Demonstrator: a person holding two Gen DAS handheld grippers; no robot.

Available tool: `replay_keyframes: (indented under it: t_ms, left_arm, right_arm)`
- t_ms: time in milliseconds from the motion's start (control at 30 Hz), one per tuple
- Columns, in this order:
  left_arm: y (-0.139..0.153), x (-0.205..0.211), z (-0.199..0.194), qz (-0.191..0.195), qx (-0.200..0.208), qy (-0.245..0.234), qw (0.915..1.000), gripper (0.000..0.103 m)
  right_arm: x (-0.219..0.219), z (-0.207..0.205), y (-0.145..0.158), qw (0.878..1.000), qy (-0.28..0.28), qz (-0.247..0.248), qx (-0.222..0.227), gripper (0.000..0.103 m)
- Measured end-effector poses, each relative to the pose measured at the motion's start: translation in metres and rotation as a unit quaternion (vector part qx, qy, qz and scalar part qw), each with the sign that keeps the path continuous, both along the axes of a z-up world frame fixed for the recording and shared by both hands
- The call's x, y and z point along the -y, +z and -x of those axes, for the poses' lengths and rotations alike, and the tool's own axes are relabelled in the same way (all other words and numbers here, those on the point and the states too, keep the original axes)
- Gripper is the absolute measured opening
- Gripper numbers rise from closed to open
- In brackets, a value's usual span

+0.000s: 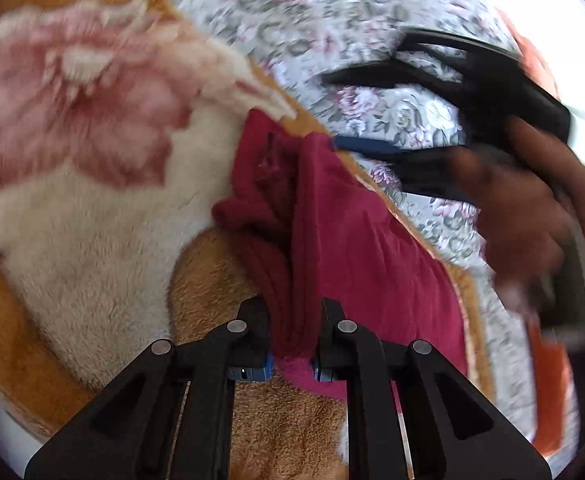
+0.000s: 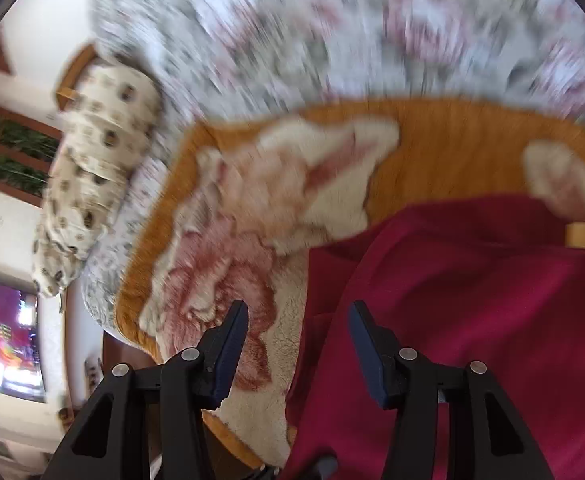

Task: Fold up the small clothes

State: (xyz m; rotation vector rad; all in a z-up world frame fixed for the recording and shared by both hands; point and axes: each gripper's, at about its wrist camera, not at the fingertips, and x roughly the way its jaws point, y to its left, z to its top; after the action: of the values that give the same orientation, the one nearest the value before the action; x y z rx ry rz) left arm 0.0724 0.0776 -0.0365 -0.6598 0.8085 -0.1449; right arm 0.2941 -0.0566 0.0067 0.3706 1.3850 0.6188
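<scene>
A dark red fleece garment (image 1: pixel 352 232) lies rumpled on an orange and cream flower-patterned blanket (image 1: pixel 92 220). My left gripper (image 1: pixel 294 320) is shut on a bunched fold of its near edge, and the cloth rises between the pads. In the left wrist view my right gripper (image 1: pixel 332 110) hangs blurred beyond the garment's far end, held by a hand (image 1: pixel 532 220), jaws apart. In the right wrist view that gripper (image 2: pixel 298 316) stands open over the garment's (image 2: pixel 472 300) left edge, where red cloth meets blanket (image 2: pixel 452 140). Nothing is pressed between its pads.
A grey and pink floral bedsheet (image 2: pixel 292 20) covers the bed beyond the blanket. A cream patterned pillow (image 2: pixel 96 160) lies at the far left, by a lit screen (image 2: pixel 12 340) on a white wall. The same sheet (image 1: pixel 332 12) fills the top of the left wrist view.
</scene>
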Motion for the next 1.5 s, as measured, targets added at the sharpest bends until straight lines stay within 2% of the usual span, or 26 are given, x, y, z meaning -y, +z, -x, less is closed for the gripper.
replay_keyframes:
  t_ms: [67,133,200,233,333,433,500,600,667,733,833,867,933,1033,1167,1333,1500]
  left_arm:
    - [0.004,0.005,0.002,-0.018,0.008,-0.002,0.9998,0.011]
    - [0.003,0.005,0.002,-0.017,0.011,-0.006,0.9998,0.011]
    - [-0.004,0.000,0.000,0.004,0.000,-0.006,1.0000,0.011]
    - [-0.009,-0.003,-0.002,0.018,-0.008,-0.005,0.9998,0.011]
    - [-0.024,-0.012,-0.007,0.059,-0.033,-0.003,0.9977,0.011]
    - [-0.035,-0.017,-0.009,0.087,-0.048,-0.005,0.9950,0.012]
    - [-0.039,-0.021,-0.008,0.101,-0.049,-0.007,0.9936,0.012]
    - [-0.044,-0.025,-0.007,0.117,-0.052,-0.006,0.9918,0.013]
    - [-0.046,-0.026,-0.006,0.120,-0.052,-0.006,0.9914,0.014]
    - [-0.047,-0.027,-0.003,0.121,-0.052,-0.007,0.9913,0.014]
    - [-0.047,-0.027,-0.004,0.122,-0.052,-0.005,0.9912,0.014]
    - [-0.045,-0.026,-0.004,0.121,-0.052,-0.005,0.9913,0.014]
    - [-0.045,-0.026,-0.003,0.121,-0.050,-0.007,0.9914,0.014]
    - [-0.038,-0.026,-0.004,0.111,-0.042,-0.012,0.9928,0.011]
    - [-0.009,-0.011,0.001,0.058,-0.008,-0.033,0.9977,0.010]
    - [0.022,0.012,0.006,0.044,0.024,-0.048,0.9976,0.010]
    - [0.050,0.064,0.003,0.023,0.055,-0.105,0.9926,0.010]
  right_arm:
    - [-0.009,-0.009,-0.012,0.999,0.008,0.037,-0.018,0.050]
    - [-0.017,-0.016,-0.020,0.997,0.015,0.075,-0.019,0.051]
    - [-0.023,-0.020,-0.026,0.995,0.023,0.088,-0.028,0.057]
    - [-0.029,-0.022,-0.027,0.995,0.030,0.094,-0.033,0.065]
    - [-0.051,-0.025,-0.029,0.990,0.060,0.122,-0.034,0.070]
    - [-0.073,-0.029,-0.040,0.978,0.084,0.187,-0.043,0.071]
    - [-0.086,-0.029,-0.050,0.965,0.099,0.238,-0.044,0.071]
    - [-0.103,-0.025,-0.056,0.948,0.122,0.292,-0.029,0.072]
    - [-0.108,-0.025,-0.060,0.942,0.127,0.310,-0.026,0.072]
    - [-0.111,-0.025,-0.062,0.941,0.128,0.313,-0.026,0.069]
    - [-0.101,-0.031,-0.059,0.941,0.117,0.317,-0.027,0.040]
    - [-0.091,-0.034,-0.056,0.948,0.109,0.298,-0.034,0.027]
    - [-0.076,-0.037,-0.053,0.955,0.102,0.277,-0.038,0.018]
    - [-0.055,-0.036,-0.044,0.968,0.083,0.233,-0.029,0.015]
    - [-0.031,-0.031,-0.016,0.979,0.060,0.193,-0.007,0.014]
    - [0.008,-0.023,0.026,0.987,0.032,0.153,0.018,0.013]
    - [0.078,-0.014,0.063,0.989,0.008,0.136,0.048,0.012]
